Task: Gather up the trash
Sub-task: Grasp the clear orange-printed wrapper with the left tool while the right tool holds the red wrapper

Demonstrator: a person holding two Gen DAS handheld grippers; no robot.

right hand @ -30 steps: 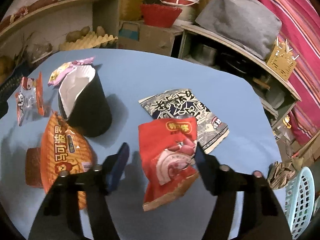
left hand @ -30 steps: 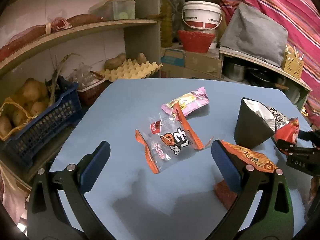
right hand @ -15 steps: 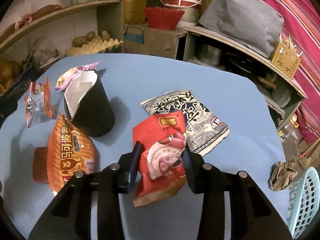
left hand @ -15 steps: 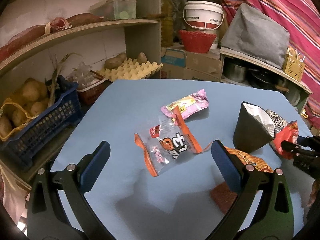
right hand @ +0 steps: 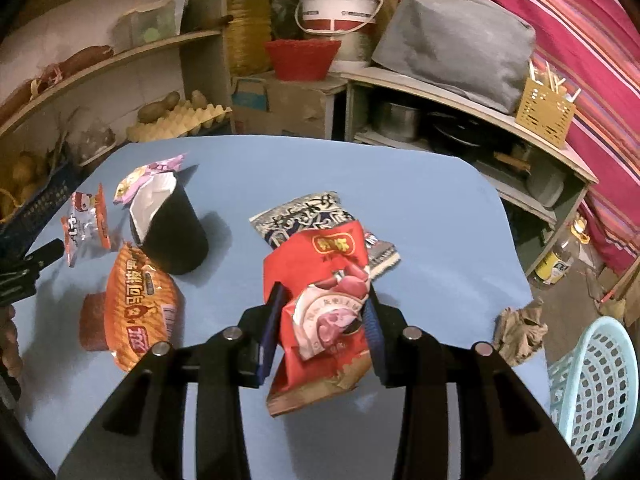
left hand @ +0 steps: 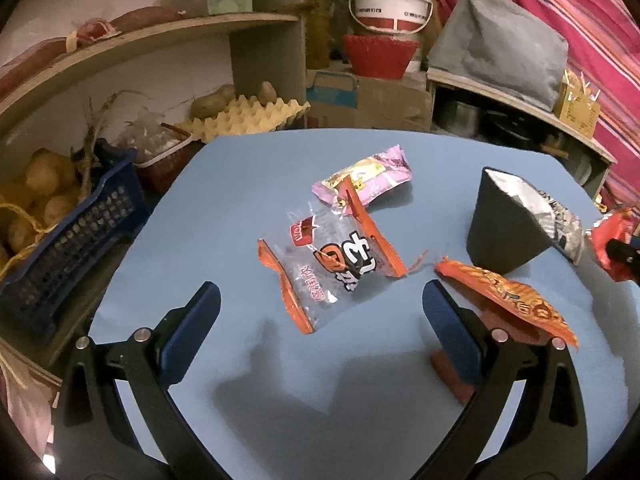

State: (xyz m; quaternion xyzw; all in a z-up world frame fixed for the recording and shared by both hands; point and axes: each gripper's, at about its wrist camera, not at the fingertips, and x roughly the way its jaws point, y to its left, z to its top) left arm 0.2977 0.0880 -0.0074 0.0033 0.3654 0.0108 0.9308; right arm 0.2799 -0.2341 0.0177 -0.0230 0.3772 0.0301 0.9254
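Your right gripper (right hand: 322,320) is clamped on the red snack wrapper (right hand: 320,300), its pads pressed into the crumpled foil from both sides; the wrapper hangs over the near-middle of the blue table (right hand: 440,208), its lower edge drooping below the fingers. Just beyond it the black-and-white printed wrapper (right hand: 304,216) lies flat, partly covered by the red one's top. To the left stands the black paper cone (right hand: 176,228), mouth tilted away to the left, and nearer you on that side the orange chip bag (right hand: 140,304) rests on a brown block (right hand: 90,326). Further left lie the clear wrapper with orange edges (left hand: 332,264) and, at its far end, the pink wrapper (left hand: 368,172), the two overlapping. Your left gripper (left hand: 320,328) hangs over the near-left of the table with its jaws wide and nothing between them; the clear wrapper sits just beyond its fingertips. Open tabletop runs along the far edge and down the right side, unbroken to the rounded right corner. Off the near-right edge you have a pale blue slatted basket (right hand: 592,392) with crumpled brown paper (right hand: 520,328) by the table edge beside it. Shelving crowds the far and left edges.
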